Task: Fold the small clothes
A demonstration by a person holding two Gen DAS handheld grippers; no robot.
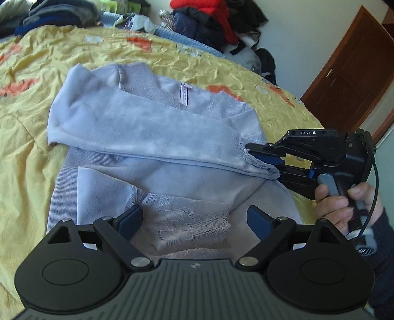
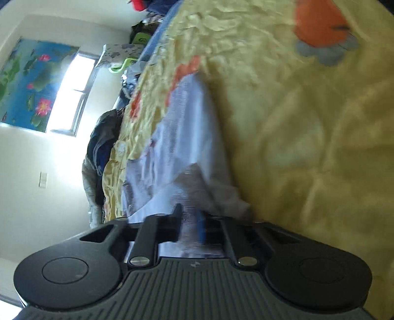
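A light blue top with lace trim (image 1: 147,128) lies on the yellow bedspread (image 1: 24,147), one sleeve folded across its body. My left gripper (image 1: 194,219) is open just above the lace hem nearest me, holding nothing. My right gripper (image 1: 264,160) comes in from the right and is shut on the lace cuff of the folded sleeve (image 1: 261,165). In the right wrist view the right gripper (image 2: 189,226) is rolled sideways with blue cloth (image 2: 189,147) pinched between its jaws.
Piles of dark, red and blue clothes (image 1: 209,19) lie along the far edge of the bed. A brown door (image 1: 352,71) stands at the right. A window (image 2: 73,93) and a flower picture (image 2: 27,81) are on the wall.
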